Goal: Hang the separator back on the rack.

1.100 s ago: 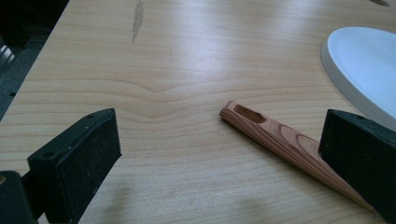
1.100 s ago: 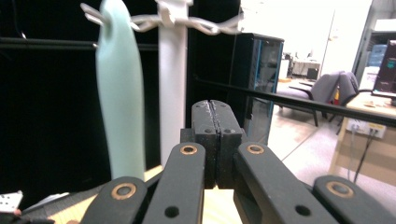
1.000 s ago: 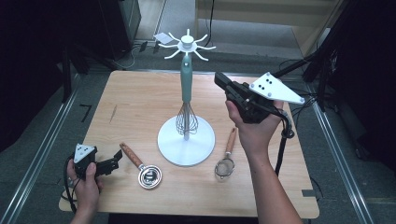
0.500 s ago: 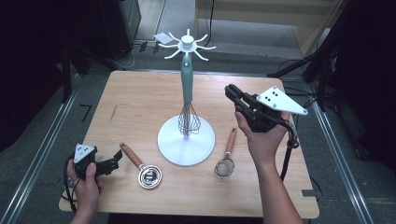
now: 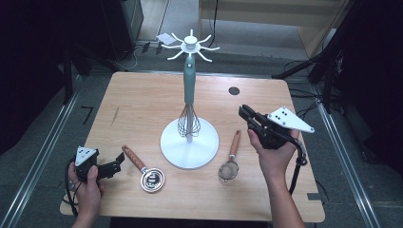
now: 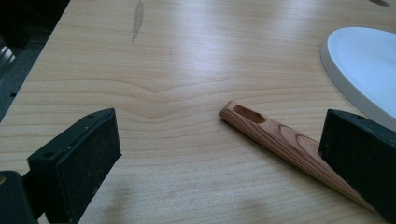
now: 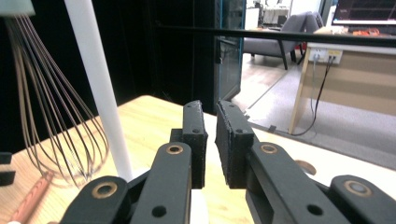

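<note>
Wooden handle (image 6: 285, 140) lies between left gripper's (image 6: 219, 154) wide jaws.

A white stand (image 5: 189, 142) is rising from the middle of the wooden desk (image 5: 142, 99), with a whisk (image 5: 188, 124) hanging against its pole below the ring of hooks at the top. A person's left hand is resting the left claw (image 5: 114, 167) at the near left edge, its jaws standing apart and pointing at a wooden-handled measuring cup (image 5: 145, 171) lying just beside it. A small strainer (image 5: 230, 164) is lying right of the stand's base. The right claw (image 5: 244, 113) is hovering beyond the strainer, jaws nearly together with nothing between them.
</note>
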A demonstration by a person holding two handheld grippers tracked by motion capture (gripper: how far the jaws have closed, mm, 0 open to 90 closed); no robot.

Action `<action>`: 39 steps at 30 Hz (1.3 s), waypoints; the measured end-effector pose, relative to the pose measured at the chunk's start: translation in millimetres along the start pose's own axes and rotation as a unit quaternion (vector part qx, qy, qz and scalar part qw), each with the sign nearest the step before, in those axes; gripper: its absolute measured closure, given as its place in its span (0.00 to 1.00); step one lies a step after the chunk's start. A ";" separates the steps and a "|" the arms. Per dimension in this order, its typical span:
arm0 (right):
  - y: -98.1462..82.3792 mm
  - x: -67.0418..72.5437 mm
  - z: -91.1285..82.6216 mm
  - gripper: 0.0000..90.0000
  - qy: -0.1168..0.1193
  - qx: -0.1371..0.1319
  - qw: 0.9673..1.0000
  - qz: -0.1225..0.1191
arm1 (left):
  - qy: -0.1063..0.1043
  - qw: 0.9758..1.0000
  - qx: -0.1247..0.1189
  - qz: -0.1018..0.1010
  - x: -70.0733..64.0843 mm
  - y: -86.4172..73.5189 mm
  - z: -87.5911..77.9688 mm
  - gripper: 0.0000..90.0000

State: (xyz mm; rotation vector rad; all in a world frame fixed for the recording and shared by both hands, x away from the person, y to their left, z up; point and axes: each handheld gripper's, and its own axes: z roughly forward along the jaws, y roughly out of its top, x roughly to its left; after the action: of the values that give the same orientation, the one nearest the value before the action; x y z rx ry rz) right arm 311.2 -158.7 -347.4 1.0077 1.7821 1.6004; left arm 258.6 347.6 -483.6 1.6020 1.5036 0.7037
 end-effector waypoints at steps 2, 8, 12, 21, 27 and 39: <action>-5.8 -1.9 -2.2 0.92 -0.003 0.004 1.000 0.004 | 0.001 1.000 0.000 -0.001 -0.1 -0.1 -0.1 0.00; -26.1 -7.2 -5.9 0.92 -0.011 0.022 1.000 0.015 | 0.000 1.000 -0.001 0.000 -0.1 -0.1 -0.1 0.00; -39.0 -8.4 -9.1 0.93 -0.012 0.036 0.999 0.022 | 0.000 1.000 -0.001 0.000 0.0 -0.1 -0.1 0.00; -73.0 -12.2 -20.1 0.98 -0.006 0.064 0.997 0.043 | 0.001 1.000 -0.001 0.001 -0.3 -0.2 -0.3 0.00; -91.9 -9.0 -27.8 1.00 0.002 0.084 0.995 0.054 | 0.001 1.000 0.000 0.002 -0.6 -0.2 -0.2 0.00; -126.9 14.1 -37.0 1.00 0.023 0.136 0.988 0.065 | -0.002 1.000 0.001 -0.001 -0.1 0.1 0.2 0.00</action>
State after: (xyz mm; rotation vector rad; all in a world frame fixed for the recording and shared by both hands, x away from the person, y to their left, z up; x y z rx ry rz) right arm 251.3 -171.0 -465.4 1.2437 2.0439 1.4918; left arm 258.8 347.5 -483.6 1.6030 1.5032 0.6980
